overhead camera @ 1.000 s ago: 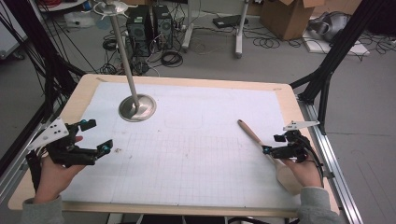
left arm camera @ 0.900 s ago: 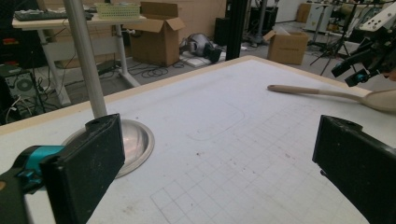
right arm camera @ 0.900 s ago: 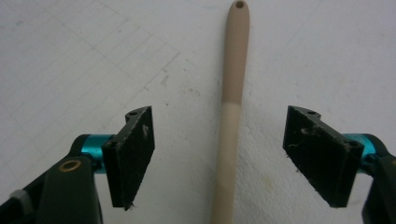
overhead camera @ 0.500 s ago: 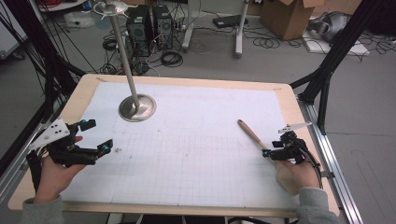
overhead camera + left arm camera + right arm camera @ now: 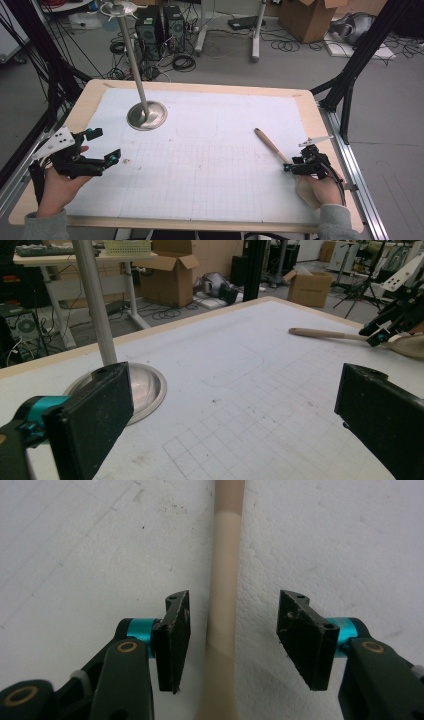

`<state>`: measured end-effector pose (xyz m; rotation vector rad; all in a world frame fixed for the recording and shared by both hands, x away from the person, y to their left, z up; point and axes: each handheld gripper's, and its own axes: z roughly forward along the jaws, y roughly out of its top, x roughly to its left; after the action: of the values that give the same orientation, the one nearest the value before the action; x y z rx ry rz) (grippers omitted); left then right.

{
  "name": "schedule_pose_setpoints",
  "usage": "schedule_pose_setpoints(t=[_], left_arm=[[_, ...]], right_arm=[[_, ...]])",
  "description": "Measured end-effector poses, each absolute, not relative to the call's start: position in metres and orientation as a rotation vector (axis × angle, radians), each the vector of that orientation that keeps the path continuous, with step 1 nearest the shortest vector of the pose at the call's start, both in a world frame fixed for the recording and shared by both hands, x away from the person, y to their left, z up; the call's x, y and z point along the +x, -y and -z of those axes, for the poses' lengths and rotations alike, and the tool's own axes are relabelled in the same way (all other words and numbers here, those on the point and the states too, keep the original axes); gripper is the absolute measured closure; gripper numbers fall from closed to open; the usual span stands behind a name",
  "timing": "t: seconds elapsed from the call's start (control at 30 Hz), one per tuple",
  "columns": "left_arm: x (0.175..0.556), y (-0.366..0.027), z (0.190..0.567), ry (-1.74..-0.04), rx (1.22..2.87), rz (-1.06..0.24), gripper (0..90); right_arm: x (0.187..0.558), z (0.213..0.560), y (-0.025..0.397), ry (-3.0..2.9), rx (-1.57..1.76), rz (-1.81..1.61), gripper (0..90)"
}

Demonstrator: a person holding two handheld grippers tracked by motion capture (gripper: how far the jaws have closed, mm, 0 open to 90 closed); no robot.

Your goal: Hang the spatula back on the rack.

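One table [image 5: 310, 107] with a wooden rim carries one white gridded mat [image 5: 210, 165], which covers most of its top. Two things lie or stand on the mat: one metal stand [image 5: 146, 114], and one wooden spoon [image 5: 272, 147].

The stand sits in the upper left of the high view, its round base flat on the mat and its single pole rising up past the top of the frame. In the left gripper view the base shows at centre left, just beyond the near jaw.

The spoon lies at the right of the high view, its handle slanting from upper left down to lower right, where its far end runs under the right gripper [image 5: 289, 167]. In the right gripper view the handle [image 5: 223, 580] runs straight up the middle of the frame.

Two grippers are in play, one in each hand. The left gripper [image 5: 102, 145], at the lower left of the high view, has its jaws wide apart with only bare mat between them. The right gripper's jaws are apart too, one on either side of the spoon handle; the left jaw stands just beside it and the right jaw is clear of it. Neither jaw presses the wood.

Two hands hold them: the left hand [image 5: 57, 185] at the bottom left, the right hand [image 5: 320, 187] at the bottom right, each with a grey sleeve at the frame edge.
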<state>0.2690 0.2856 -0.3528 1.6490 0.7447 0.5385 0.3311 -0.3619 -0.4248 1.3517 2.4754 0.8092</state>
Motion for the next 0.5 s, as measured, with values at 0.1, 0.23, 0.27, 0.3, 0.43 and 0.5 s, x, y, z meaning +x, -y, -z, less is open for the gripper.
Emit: schedule_pose_setpoints(t=[0.1, 0.23, 0.27, 0.3, 0.43, 0.5], left_arm=[[0.2695, -0.2854, 0.3533, -0.747, 1.646, -0.538, 2.8], [0.2702, -0.2856, 0.3540, -0.750, 1.646, -0.535, 2.8], [0.2703, -0.2858, 0.3541, -0.749, 1.647, -0.535, 2.8], [0.2704, -0.2859, 0.3541, -0.750, 1.647, -0.535, 2.8], [0.2711, -0.2859, 0.3547, -0.753, 1.647, -0.525, 2.8], [0.2713, -0.2860, 0.3549, -0.752, 1.652, -0.526, 2.8]], right_arm=[[0.3311, 0.4254, 0.3618, -2.470, 1.348, -0.798, 47.5], [0.3300, 0.4258, 0.3616, -2.467, 1.346, -0.778, 52.3], [0.3300, 0.4258, 0.3616, -2.467, 1.346, -0.778, 52.3], [0.3294, 0.4257, 0.3615, -2.463, 1.356, -0.775, 53.0], [0.3279, 0.4258, 0.3616, -2.458, 1.351, -0.761, 57.2], [0.3268, 0.4257, 0.3604, -2.454, 1.344, -0.745, 59.0]])
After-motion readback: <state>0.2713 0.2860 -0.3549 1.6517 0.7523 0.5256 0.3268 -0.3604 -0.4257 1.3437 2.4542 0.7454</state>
